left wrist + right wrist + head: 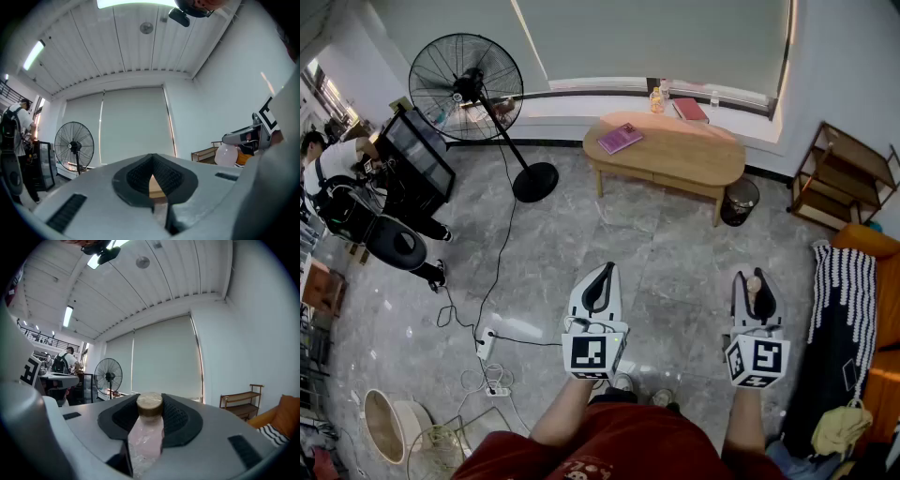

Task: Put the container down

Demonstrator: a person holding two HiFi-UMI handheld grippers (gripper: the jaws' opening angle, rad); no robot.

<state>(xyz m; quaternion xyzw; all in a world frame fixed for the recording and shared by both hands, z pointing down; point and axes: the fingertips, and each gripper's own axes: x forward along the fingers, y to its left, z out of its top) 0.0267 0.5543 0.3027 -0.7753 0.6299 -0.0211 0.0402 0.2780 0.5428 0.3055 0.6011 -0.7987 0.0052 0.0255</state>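
My right gripper [756, 283] is shut on the container [754, 282], a small clear jar with pale pink contents and a cork lid. In the right gripper view the container [148, 430] stands between the jaws of my right gripper [150, 414], its lid poking out above them. My left gripper [601, 279] is shut and holds nothing; its view shows the jaws of my left gripper [151, 160] closed at the tip. Both grippers hang above the marble floor, short of the wooden coffee table [684, 155]. The left gripper view also catches the container [227, 154] at the right.
On the coffee table lie a pink book [620, 138], a red book [690, 110] and a small bottle [656, 98]. A standing fan [467, 86] is at the left, a bin [741, 200] by the table, a shelf [844, 178] at the right. Cables and a power strip [486, 347] lie on the floor.
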